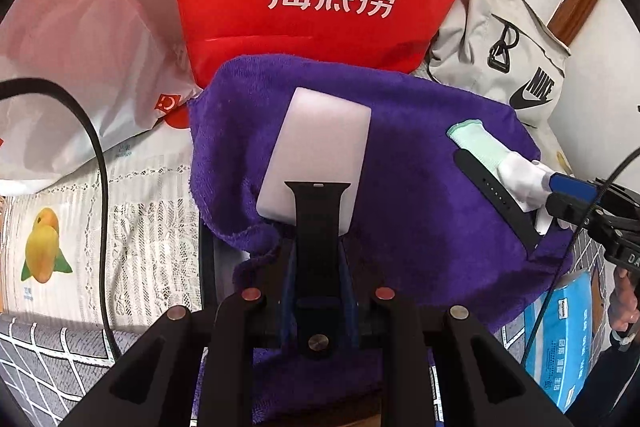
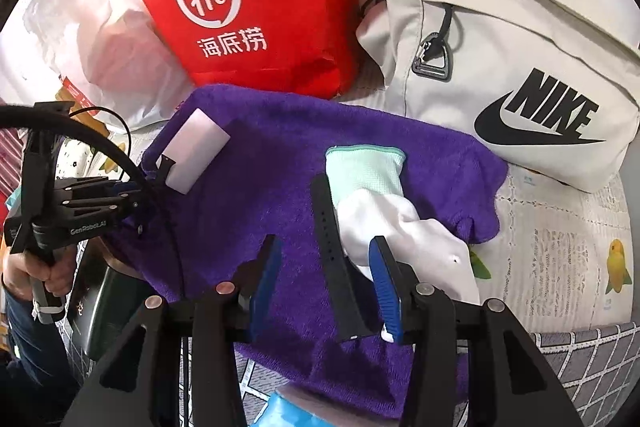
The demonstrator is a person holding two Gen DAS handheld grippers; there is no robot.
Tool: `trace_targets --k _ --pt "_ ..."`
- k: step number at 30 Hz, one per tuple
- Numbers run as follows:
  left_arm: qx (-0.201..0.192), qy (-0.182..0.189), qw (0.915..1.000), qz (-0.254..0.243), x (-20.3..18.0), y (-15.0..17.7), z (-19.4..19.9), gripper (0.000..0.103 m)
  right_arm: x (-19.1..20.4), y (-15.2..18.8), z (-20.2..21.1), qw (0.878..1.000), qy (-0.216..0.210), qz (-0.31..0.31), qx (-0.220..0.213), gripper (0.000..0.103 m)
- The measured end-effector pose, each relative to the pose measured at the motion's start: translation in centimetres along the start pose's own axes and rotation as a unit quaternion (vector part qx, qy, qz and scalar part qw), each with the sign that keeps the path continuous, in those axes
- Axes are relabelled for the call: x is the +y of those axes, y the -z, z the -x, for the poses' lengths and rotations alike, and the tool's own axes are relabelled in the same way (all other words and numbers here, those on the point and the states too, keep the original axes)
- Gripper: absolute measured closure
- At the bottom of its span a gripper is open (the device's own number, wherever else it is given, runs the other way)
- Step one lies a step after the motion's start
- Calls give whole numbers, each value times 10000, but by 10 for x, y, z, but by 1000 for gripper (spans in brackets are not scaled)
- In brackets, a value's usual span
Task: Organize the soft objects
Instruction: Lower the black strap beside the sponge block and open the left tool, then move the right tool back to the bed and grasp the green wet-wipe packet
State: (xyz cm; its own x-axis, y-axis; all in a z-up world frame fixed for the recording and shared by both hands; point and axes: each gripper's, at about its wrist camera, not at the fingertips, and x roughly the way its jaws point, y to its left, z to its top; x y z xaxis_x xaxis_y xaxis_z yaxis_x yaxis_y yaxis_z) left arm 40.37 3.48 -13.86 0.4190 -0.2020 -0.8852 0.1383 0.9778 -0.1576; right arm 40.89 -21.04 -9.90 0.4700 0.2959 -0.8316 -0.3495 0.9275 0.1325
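red bag [image 2: 256, 7] beside beige nike bag [image 2: 520, 67]

1. A home is showing: a lace, fruit-printed cloth [image 1: 120, 195] is covering the surface.
2. A red restaurant bag [image 2: 256, 7], a beige sports bag [image 2: 500, 39] and a white plastic bag [image 1: 80, 59] are crowding together behind.

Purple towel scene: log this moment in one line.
left gripper: shut on black strap | right gripper: open, second strap between fingers, glove beside | purple towel: underneath both
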Motion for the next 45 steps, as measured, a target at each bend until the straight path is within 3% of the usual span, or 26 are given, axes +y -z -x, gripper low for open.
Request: trace_targets --k 3,5,6,18,30,38,44,45 --pt "31 -48 10000 8 -2 -1 2 78 7 0 5 9999 125 70 -24 57" --pt "115 -55 9999 56 -2 1 3 61 11 2 10 9999 92 73 -19 57" --pt "151 -67 9998 76 -2 2 4 59 13 4 13 9999 90 78 1 57" --pt "-129 -70 9998 117 1 28 71 57 42 59 53 9999 107 7 -72 56" --pt "-354 -20 9994 54 3 115 120 57 89 138 86 9993 235 172 -239 56" --pt "-357 117 9991 174 -5 174 132 57 123 198 91 9983 -187 492 -266 54" --pt "-387 281 9988 102 -21 200 139 57 138 233 86 9960 -602 659 59 52" --pt "-395 310 9987 66 -24 203 141 57 139 236 86 9957 -591 708 65 47"
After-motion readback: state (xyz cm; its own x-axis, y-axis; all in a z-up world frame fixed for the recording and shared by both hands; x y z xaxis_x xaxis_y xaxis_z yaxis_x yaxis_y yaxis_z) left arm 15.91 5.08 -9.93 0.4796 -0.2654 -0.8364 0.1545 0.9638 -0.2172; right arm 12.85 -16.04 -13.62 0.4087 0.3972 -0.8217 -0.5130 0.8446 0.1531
